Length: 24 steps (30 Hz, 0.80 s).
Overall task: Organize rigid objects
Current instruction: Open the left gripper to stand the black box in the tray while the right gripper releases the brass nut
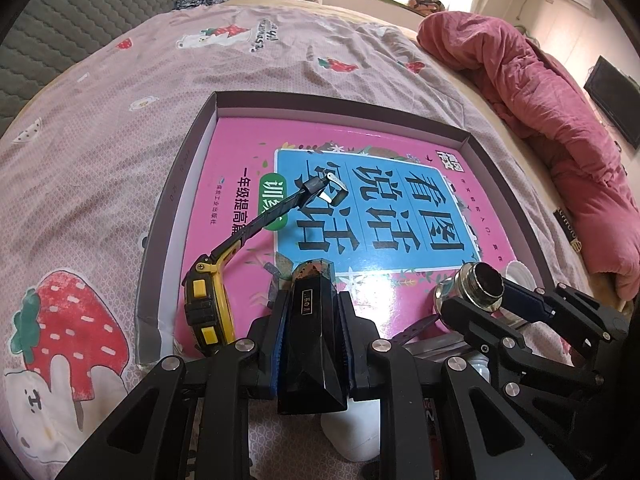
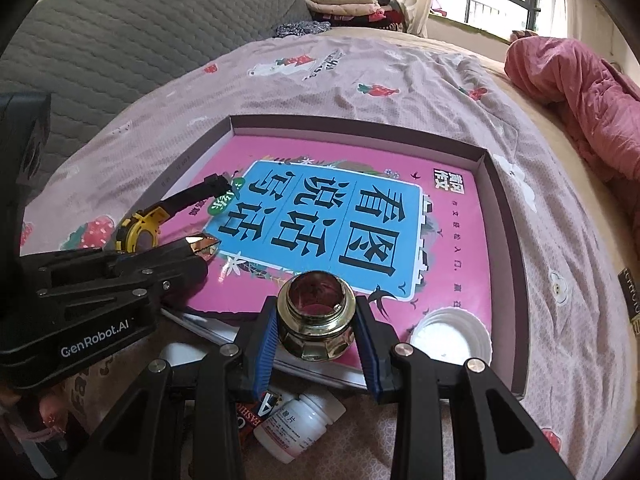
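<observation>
The left tongs [image 1: 311,312] are clamped on a black faceted bottle [image 1: 310,344], its coppery tip over the near edge of the shallow cardboard box [image 1: 176,196] that lies on the bed's strawberry-print sheet [image 1: 120,128]. The right tongs [image 2: 318,322] are clamped on a brass threaded fitting [image 2: 316,316], held just above the pink book [image 2: 452,240] that fills the box floor. A yellow-and-black watch [image 1: 208,304] stands on edge in the box's near left corner, just beside the left tongs, its strap reaching over the book cover. A white round lid [image 2: 448,332] lies on the book to the right of the fitting. Under the right tongs, outside the box, a white pill bottle [image 2: 298,428] lies on its side. A red quilt [image 1: 552,100] is heaped along the bed's far right
</observation>
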{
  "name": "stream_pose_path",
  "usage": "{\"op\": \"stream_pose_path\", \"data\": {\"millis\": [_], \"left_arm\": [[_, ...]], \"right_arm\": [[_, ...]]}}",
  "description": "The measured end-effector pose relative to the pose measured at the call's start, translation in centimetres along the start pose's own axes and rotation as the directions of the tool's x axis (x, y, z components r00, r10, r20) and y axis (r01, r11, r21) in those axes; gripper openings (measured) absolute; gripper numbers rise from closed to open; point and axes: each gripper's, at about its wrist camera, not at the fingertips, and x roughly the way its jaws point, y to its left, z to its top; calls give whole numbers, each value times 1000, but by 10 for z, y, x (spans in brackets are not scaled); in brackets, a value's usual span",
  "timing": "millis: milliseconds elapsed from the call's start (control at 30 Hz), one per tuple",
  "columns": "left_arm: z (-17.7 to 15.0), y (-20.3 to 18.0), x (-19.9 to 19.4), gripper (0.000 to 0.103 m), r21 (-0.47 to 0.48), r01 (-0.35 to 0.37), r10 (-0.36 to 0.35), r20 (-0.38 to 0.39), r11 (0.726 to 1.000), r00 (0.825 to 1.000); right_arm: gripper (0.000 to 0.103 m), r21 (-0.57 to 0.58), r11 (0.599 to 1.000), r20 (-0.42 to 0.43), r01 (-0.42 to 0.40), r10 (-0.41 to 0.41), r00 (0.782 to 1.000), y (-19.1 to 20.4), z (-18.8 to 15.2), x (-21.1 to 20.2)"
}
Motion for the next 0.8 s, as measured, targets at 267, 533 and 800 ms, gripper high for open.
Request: {"op": "stream_pose_path", "data": {"millis": [267, 533, 800], "left_arm": [[0, 0, 0, 23, -3, 1, -1, -1, 1000, 1000], [0, 1, 1, 23, -7, 2, -2, -5, 1000, 1000], [1, 0, 1, 23, -7, 2, -2, -6, 1000, 1000]], "right_arm": [[37, 24, 1000, 4, -9, 9, 1000, -3, -2, -1], [37, 39, 999, 16, -11, 11, 1000, -5, -3, -5], [37, 85, 996, 93, -31, 23, 995, -11, -18, -31]]}}
